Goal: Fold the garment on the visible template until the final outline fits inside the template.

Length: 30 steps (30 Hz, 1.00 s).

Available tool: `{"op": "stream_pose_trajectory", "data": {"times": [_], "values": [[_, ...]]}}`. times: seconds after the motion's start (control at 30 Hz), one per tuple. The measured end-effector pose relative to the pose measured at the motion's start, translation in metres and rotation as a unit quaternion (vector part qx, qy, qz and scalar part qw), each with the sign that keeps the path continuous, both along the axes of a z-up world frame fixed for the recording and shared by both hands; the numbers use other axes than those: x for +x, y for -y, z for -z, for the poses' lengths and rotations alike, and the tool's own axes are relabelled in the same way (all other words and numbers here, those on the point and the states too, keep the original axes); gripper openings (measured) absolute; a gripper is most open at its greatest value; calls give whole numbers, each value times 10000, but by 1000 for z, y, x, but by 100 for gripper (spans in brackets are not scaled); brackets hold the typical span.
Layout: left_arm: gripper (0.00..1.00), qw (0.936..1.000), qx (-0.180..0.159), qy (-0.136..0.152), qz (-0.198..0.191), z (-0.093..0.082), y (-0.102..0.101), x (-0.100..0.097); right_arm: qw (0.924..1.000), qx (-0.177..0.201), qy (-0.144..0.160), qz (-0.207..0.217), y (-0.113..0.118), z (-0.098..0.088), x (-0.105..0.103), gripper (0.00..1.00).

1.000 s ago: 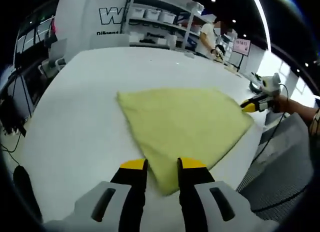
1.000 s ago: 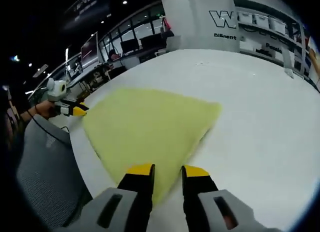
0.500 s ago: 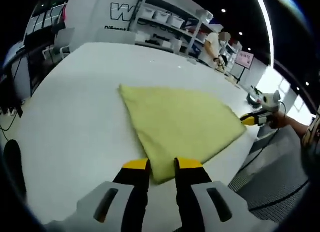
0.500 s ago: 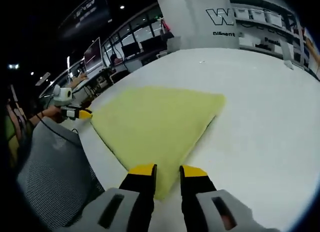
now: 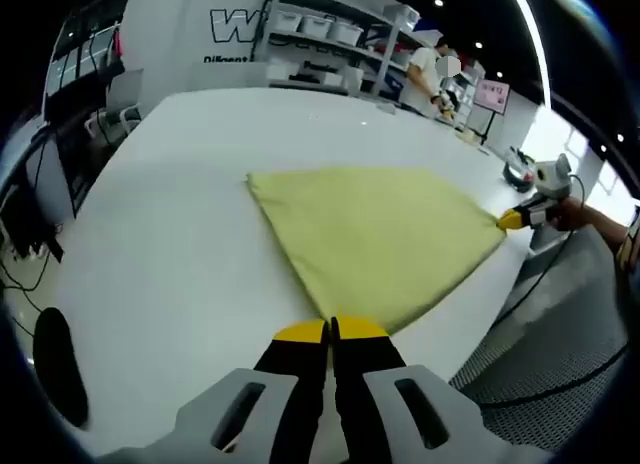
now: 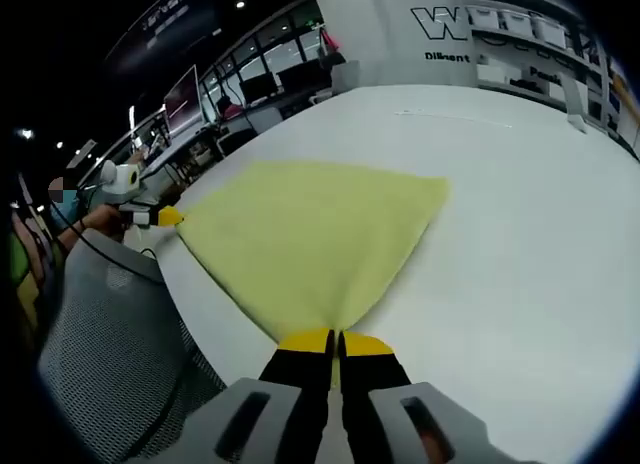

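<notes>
A yellow-green garment (image 5: 375, 234) lies flat on the white table (image 5: 170, 244), folded into a roughly four-cornered shape. In the left gripper view my left gripper (image 5: 330, 331) is shut on the garment's near corner. In the right gripper view the same garment (image 6: 310, 234) spreads ahead, and my right gripper (image 6: 335, 341) is shut on its near corner. The right gripper (image 5: 512, 220) also appears at the garment's far right corner in the left gripper view. The left gripper (image 6: 165, 217) appears at the left corner in the right gripper view. I see no template outline on the table.
The table edge runs close to the garment on the person's side. A grey mesh chair (image 6: 110, 354) stands beside that edge. Shelves with white bins (image 5: 320, 34) and a person (image 5: 425, 79) stand beyond the far side. A black object (image 5: 55, 369) sits off the table's left edge.
Both grippers went from open, straddling the garment's corners, to shut on those corners. Both cameras moved slightly closer to the cloth.
</notes>
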<state>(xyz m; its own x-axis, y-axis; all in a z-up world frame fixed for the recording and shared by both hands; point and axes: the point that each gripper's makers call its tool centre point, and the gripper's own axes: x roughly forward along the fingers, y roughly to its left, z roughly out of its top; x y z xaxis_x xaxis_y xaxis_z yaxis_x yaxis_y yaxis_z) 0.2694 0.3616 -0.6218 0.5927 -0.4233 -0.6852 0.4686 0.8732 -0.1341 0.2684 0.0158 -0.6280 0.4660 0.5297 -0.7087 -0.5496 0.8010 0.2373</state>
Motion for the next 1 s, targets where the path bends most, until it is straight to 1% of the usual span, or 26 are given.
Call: {"op": "stream_pose_trajectory", "data": {"times": [0.03,0.07,0.1,0.13,0.17,0.2,0.23,0.27,0.3,0.33,0.37,0.4,0.43,0.47,0.53,0.57,0.6,0.63,0.67,0.7,0.77,0.87,0.9,1.0], "values": [[0,9998,205,15,-18,1,-4,0,9994,-328,-34,-56,6,3,-1,0],[0,9987,500,-5,123,4,-5,-1,9985,-544,-77,-85,8,4,-2,0],[0,9981,554,-71,276,7,-2,-4,9983,-567,-84,-122,8,4,-2,0],[0,9979,516,-164,366,8,3,-8,9981,-595,-89,-117,6,3,-2,0],[0,9980,518,-102,334,7,5,-7,9977,-647,4,-202,5,1,-1,0],[0,9977,557,-23,384,6,5,-6,9978,-615,43,-235,3,-1,-1,0],[0,9968,610,153,488,1,6,-5,9973,-615,162,-364,1,-7,-1,0],[2,9972,603,142,425,-2,5,-6,9965,-762,215,-260,6,-9,2,1],[8,9974,638,165,300,-6,1,-4,9946,-979,310,-158,14,-11,5,10],[18,9971,713,260,63,-13,-7,0,9935,-1068,391,-51,19,-14,9,18],[27,9970,720,296,-59,-18,-10,2,9940,-1002,427,112,21,-18,12,23],[37,9969,685,320,-221,-22,-14,5,9943,-915,466,286,22,-22,15,24],[40,9966,636,370,-357,-27,-17,8,9940,-822,530,491,25,-28,19,25],[41,9958,604,425,-534,-34,-20,11,9931,-791,602,615,27,-32,23,29],[42,9947,481,631,-652,-47,-18,19,9909,-853,690,776,32,-35,28,36],[45,9937,396,689,-789,-52,-18,22,9896,-883,730,872,34,-37,31,39],[52,9921,291,761,-954,-57,-18,27,9884,-845,783,989,34,-40,34,42],[58,9910,233,811,-1039,-60,-18,29,9870,-803,851,1098,34,-42,37,45],[64,9881,143,940,-1205,-66,-17,35,9846,-771,932,1266,35,-45,41,51],[70,9867,87,995,-1280,-68,-16,37,9833,-789,1001,1296,36,-46,44,56],[76,9840,-53,1066,-1426,-72,-12,43,9812,-818,1007,1432,36,-46,47,66],[87,9827,-46,1098,-1492,-71,-8,49,9781,-776,1014,1640,35,-44,53,77],[91,9816,-38,1141,-1532,-70,-5,52,9772,-770,1007,1703,35,-44,54,80],[98,9787,-41,1255,-1622,-71,0,58,9752,-757,1038,1804,32,-42,58,87]]}}
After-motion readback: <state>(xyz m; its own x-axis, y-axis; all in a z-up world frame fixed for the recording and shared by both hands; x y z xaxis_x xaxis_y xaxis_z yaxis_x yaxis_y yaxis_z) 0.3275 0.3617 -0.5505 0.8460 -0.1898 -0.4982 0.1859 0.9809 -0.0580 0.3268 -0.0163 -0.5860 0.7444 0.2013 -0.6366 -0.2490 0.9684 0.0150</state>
